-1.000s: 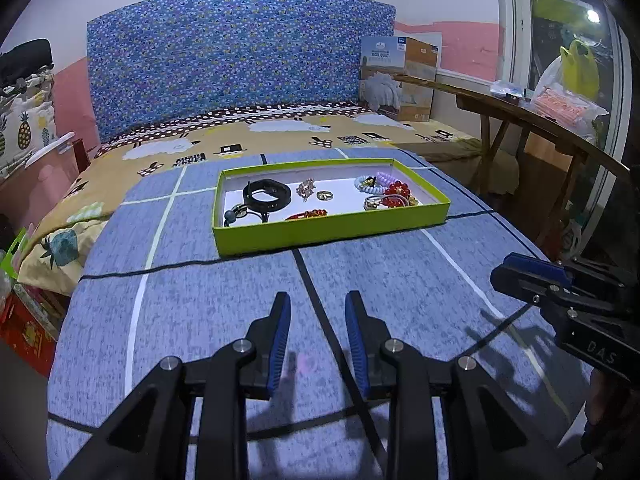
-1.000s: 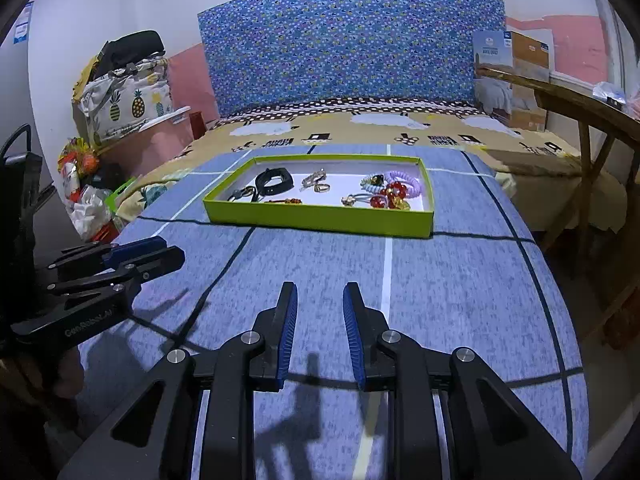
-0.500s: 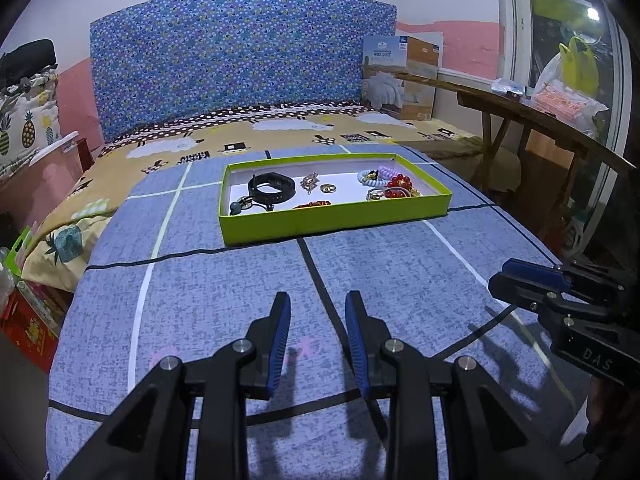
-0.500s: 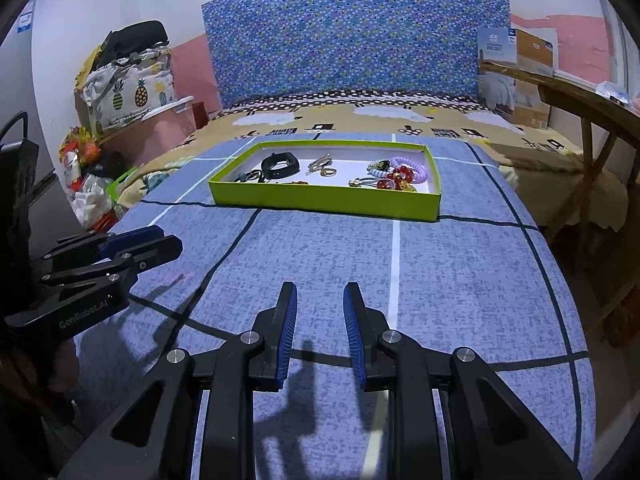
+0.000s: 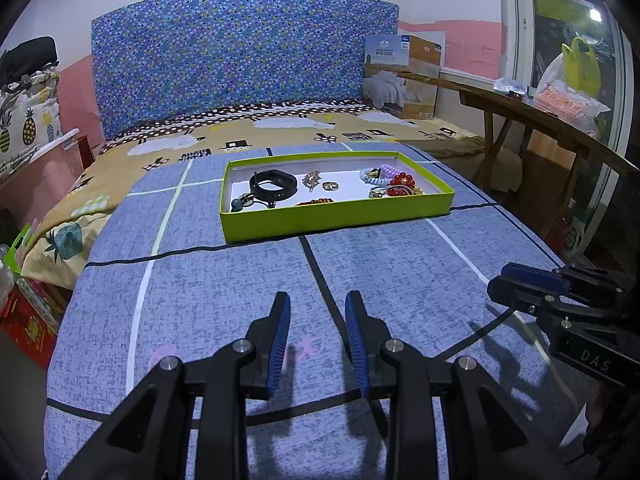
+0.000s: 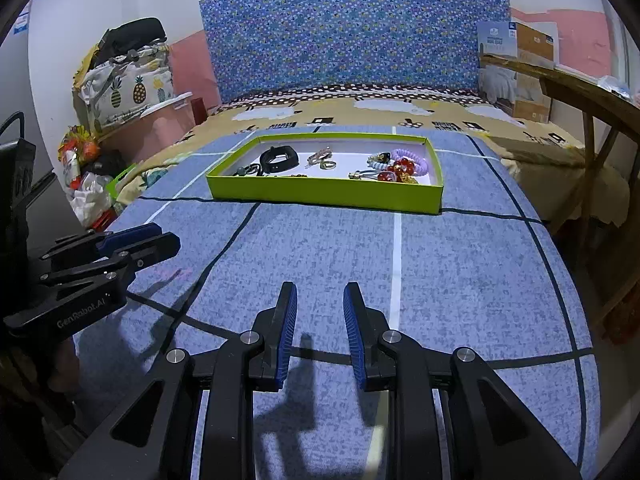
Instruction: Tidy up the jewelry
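Blue bedspread, green tray, window left-view only

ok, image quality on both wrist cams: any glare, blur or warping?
Left wrist view: heavy fisheye bending, dark vignette corners, a bright light spot in the window; tray sharp. Right wrist view: same warping, no glare, hard shadows under the right hand-held gripper on the blue blanket.
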Demonstrator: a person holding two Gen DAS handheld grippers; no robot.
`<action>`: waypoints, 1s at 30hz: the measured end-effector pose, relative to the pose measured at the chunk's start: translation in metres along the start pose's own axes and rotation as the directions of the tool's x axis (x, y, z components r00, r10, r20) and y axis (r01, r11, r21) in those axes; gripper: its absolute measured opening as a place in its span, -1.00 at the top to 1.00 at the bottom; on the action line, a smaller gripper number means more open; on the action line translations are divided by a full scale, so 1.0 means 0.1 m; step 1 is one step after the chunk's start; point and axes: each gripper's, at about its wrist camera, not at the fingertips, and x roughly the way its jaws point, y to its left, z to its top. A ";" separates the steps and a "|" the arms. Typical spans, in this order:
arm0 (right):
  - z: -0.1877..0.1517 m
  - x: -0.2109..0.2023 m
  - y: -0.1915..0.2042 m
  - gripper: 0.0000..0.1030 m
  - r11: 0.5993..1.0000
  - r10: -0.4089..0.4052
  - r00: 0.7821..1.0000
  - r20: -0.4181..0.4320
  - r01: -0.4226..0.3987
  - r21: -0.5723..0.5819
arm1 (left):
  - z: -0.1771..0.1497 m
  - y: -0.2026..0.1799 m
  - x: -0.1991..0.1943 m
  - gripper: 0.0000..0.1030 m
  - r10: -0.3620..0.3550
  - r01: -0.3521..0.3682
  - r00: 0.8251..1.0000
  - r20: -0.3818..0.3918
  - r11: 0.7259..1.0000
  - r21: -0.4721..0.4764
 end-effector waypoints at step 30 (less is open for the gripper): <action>-0.01 0.01 -0.04 0.52 1.000 -0.004 1.000 -0.006 0.004 0.003 | -0.01 -0.02 -0.03 0.43 0.024 -0.024 1.000 0.019 1.000 0.007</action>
